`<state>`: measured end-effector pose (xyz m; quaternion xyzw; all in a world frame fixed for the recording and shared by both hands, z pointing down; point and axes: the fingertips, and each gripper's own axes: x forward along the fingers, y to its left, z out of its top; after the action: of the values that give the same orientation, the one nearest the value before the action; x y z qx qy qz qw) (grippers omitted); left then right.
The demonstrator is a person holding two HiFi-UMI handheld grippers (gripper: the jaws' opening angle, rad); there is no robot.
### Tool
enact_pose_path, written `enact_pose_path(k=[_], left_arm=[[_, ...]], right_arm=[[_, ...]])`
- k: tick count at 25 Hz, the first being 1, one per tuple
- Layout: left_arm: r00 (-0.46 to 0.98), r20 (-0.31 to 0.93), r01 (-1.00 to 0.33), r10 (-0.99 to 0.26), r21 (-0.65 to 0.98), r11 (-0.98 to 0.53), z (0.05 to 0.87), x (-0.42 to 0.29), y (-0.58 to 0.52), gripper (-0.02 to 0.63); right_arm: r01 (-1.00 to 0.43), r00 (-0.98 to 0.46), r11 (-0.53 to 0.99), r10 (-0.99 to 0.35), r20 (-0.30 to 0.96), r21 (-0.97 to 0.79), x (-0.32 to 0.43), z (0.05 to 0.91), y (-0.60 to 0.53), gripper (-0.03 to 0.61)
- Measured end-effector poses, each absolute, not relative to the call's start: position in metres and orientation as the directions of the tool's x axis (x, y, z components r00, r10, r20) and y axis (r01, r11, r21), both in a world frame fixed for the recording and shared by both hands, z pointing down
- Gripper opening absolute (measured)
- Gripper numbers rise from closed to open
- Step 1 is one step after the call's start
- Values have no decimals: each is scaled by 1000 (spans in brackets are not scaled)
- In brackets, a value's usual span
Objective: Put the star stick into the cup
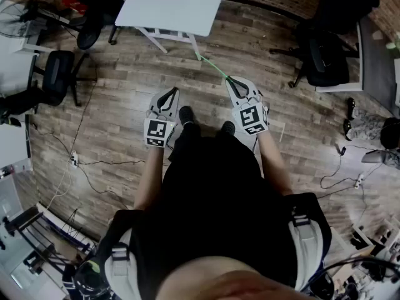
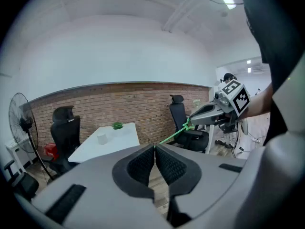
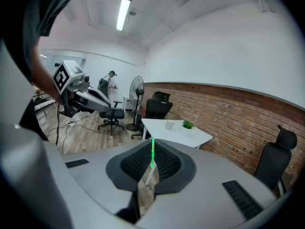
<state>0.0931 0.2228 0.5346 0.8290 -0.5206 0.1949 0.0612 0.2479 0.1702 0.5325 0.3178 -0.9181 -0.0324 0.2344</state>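
My right gripper point(image 1: 231, 81) is shut on a thin green star stick point(image 1: 211, 66), which juts forward toward the white table point(image 1: 187, 17). In the left gripper view the stick point(image 2: 172, 135) shows its star end right at the right gripper point(image 2: 191, 120). In the right gripper view the stick point(image 3: 152, 152) stands pinched between the pads. A small white cup point(image 2: 102, 138) stands on the table some way ahead, also visible as the cup point(image 3: 169, 124). My left gripper point(image 1: 172, 92) is shut with nothing in it, beside the right one; in its own view the left gripper point(image 2: 155, 148) has its pads touching.
A green object point(image 2: 117, 125) sits on the table near the cup. Black office chairs point(image 1: 59, 74) point(image 1: 325, 58) flank the table, and a floor fan point(image 2: 21, 123) stands at the left. Cables and a power strip point(image 1: 74, 160) lie on the wooden floor. A person point(image 3: 110, 85) stands far off.
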Motion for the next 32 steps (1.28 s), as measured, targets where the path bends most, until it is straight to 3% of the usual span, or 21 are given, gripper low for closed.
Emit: enact_pose_path(k=[6, 11, 32], left_arm=[[411, 388, -870, -825, -103, -482, 535, 169, 228, 28], [405, 384, -869, -830, -122, -480, 531, 176, 225, 28], [459, 359, -827, -813, -160, -538, 538, 51, 207, 28]], right_arm=[[-572, -681, 795, -597, 423, 202, 316, 544, 177, 12], [-580, -676, 789, -604, 421, 202, 329, 545, 174, 12], [-568, -657, 777, -627, 419, 272, 194, 523, 167, 12]])
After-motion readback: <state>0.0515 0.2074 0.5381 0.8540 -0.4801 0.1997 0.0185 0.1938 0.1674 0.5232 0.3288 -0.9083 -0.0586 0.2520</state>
